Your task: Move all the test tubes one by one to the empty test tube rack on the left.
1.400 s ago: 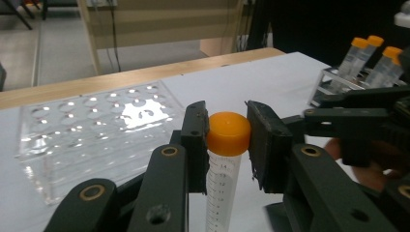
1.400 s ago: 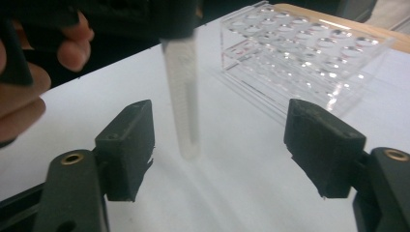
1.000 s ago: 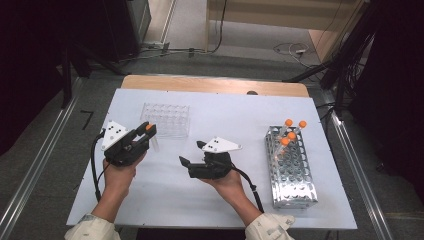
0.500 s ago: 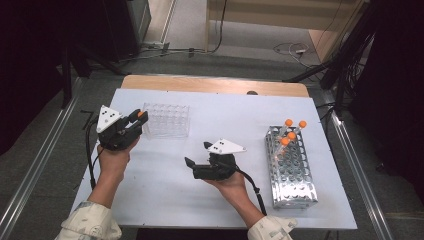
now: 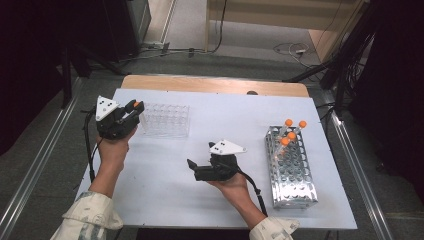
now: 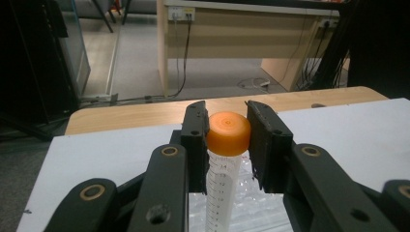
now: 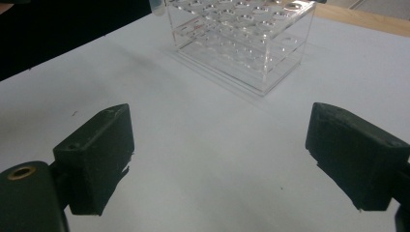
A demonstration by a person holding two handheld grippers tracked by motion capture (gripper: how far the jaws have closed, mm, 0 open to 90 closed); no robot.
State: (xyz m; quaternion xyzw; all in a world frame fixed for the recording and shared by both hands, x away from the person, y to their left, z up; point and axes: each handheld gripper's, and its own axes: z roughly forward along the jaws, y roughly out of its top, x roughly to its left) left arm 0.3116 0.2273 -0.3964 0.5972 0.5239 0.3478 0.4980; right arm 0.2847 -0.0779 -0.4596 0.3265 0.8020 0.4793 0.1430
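Note:
My left gripper point(image 5: 134, 110) hovers at the left end of the clear plastic tube rack point(image 5: 165, 120), shut on a clear tube with an orange cap point(image 5: 136, 104). In the left gripper view the cap point(image 6: 228, 127) sits between the two black jaws of my left gripper point(image 6: 227, 133), with the tube point(image 6: 220, 193) hanging upright over the rack. My right gripper point(image 5: 192, 167) lies low over the middle of the white table and points left. Its jaws have just been opening, and my right gripper point(image 7: 220, 159) holds nothing, facing the clear rack point(image 7: 241, 38).
A metal wire rack point(image 5: 295, 175) stands at the right side of the white table point(image 5: 165, 200), with several orange-capped tubes point(image 5: 290, 131) at its far end. A wooden strip point(image 5: 210, 82) borders the table's far edge. Cables lie on the floor beyond.
My left hand has carried the tube away from the person and leftward, up to the clear rack's left end. My right hand has stayed near the table's middle.

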